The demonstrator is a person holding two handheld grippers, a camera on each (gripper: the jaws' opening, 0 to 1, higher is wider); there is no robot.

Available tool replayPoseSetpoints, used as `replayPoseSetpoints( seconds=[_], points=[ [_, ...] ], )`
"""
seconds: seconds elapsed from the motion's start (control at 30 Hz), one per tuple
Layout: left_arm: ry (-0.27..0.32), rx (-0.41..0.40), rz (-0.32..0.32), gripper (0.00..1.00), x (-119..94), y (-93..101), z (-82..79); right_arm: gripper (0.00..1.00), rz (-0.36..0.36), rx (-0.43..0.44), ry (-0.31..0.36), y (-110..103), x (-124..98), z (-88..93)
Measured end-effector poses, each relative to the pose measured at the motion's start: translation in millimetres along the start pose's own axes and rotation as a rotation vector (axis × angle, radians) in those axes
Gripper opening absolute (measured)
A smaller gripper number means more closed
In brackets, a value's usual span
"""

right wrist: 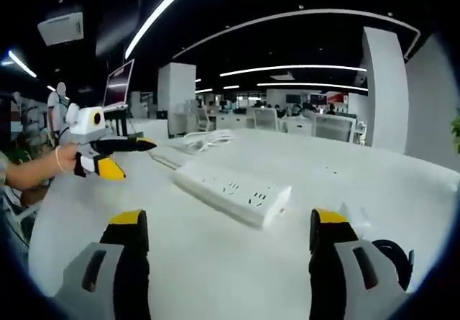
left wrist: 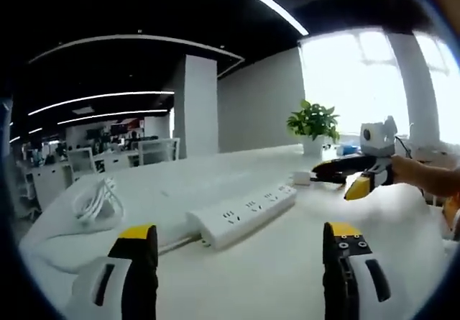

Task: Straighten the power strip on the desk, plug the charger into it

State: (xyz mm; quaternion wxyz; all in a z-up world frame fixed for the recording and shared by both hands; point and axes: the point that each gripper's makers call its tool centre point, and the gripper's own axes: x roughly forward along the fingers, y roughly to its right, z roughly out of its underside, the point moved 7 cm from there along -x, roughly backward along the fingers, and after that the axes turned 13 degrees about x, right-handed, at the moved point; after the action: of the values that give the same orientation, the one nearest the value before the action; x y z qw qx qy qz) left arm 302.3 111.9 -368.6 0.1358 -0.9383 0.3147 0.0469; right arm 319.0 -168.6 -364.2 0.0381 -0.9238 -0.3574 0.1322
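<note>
Two yellow-tipped jaws of the left gripper (left wrist: 241, 242) are seen nearest in the left gripper view, set wide apart with nothing between them. One white power strip (left wrist: 243, 214) is laid on the white desk (left wrist: 287, 277) just ahead of them, at a slant, and several socket groups are counted along its top. One coiled white cable (left wrist: 97, 199) is seen to the left of the strip, and one small white charger (left wrist: 301, 178) is found beyond the strip's far end. One potted green plant (left wrist: 314, 127) is placed further back on the desk, in a white pot.

Likewise, in the right gripper view, the right gripper (right wrist: 228, 228) is shown with its two jaws spread wide and nothing held. The power strip (right wrist: 233, 191) is seen ahead of them on the desk (right wrist: 215, 277), apart from both jaws, with the cable (right wrist: 205, 142) behind it. The left gripper (right wrist: 123, 154) is seen at the left, held in a person's hand (right wrist: 66, 160). A white object is glimpsed near the right jaw; what it is cannot be told.
</note>
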Motion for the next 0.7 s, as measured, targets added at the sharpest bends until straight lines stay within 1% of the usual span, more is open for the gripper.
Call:
replayPoseSetpoints(
  seconds=[0.1, 0.17, 0.3, 0.37, 0.53, 0.6, 0.7],
  points=[
    [0.022, 0.003, 0.006, 0.99, -4, 6.7, -3.6, 0.96, 0.001, 0.01, -0.003, -2, -9, 0.1],
    [0.037, -0.018, 0.016, 0.99, -6, 11.4, -5.9, 0.99, 0.005, 0.015, 0.011, -4, -15, -0.2],
    [0.067, -0.038, 0.014, 0.99, -10, 16.6, -10.0, 1.0, -0.001, 0.025, 0.028, -7, -25, -2.1],
    [0.084, -0.048, 0.01, 0.99, -14, 18.2, -12.3, 1.0, -0.018, 0.03, 0.046, -10, -32, -3.7],
    [0.104, -0.037, 0.016, 0.99, -22, 22.9, -14.8, 1.0, -0.012, 0.017, 0.082, -11, -43, -5.3],
    [0.116, -0.034, 0.01, 0.99, -26, 24.3, -15.8, 1.0, 0.011, 0.002, 0.09, -8, -46, -5.3],
    [0.13, -0.04, 0.007, 0.99, -29, 27.5, -16.5, 1.0, 0.068, -0.042, 0.095, 2, -51, -3.8]
  ],
)
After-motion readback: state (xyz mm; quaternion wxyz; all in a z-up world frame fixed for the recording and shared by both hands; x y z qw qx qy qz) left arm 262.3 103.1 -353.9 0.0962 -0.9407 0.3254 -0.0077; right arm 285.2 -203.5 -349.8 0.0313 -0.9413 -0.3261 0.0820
